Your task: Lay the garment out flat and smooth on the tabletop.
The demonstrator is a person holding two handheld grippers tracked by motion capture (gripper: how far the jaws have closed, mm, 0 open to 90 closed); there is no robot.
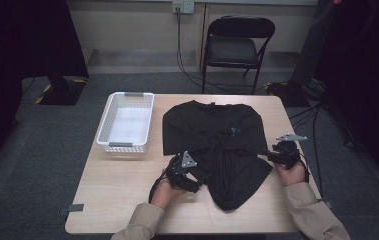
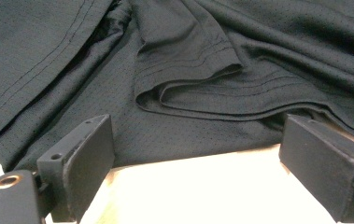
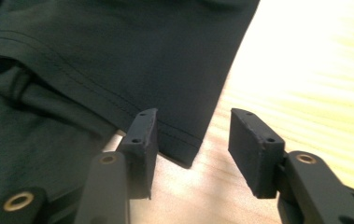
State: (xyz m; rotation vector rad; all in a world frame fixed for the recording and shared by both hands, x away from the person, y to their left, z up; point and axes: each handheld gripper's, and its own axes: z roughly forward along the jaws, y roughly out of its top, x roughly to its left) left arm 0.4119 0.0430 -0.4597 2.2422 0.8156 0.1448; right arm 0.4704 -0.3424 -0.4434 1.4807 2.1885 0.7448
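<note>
A black T-shirt (image 1: 212,135) lies partly folded on the wooden table (image 1: 117,190), collar toward the far side and its lower part bunched near the front. My left gripper (image 1: 197,177) rests at the shirt's near left edge. In the left gripper view its jaws (image 2: 198,135) stand wide apart on bare wood, just short of the shirt (image 2: 188,56) and its folded hem. My right gripper (image 1: 266,154) is at the shirt's right edge. In the right gripper view, the jaws (image 3: 193,121) straddle a hemmed corner of the shirt (image 3: 118,51) without pressing on it.
A white plastic basket (image 1: 122,146) stands on the table's far left. A folding chair (image 1: 237,45) and cables sit on the floor beyond the table. Bare wood (image 3: 305,70) lies to the right of the shirt.
</note>
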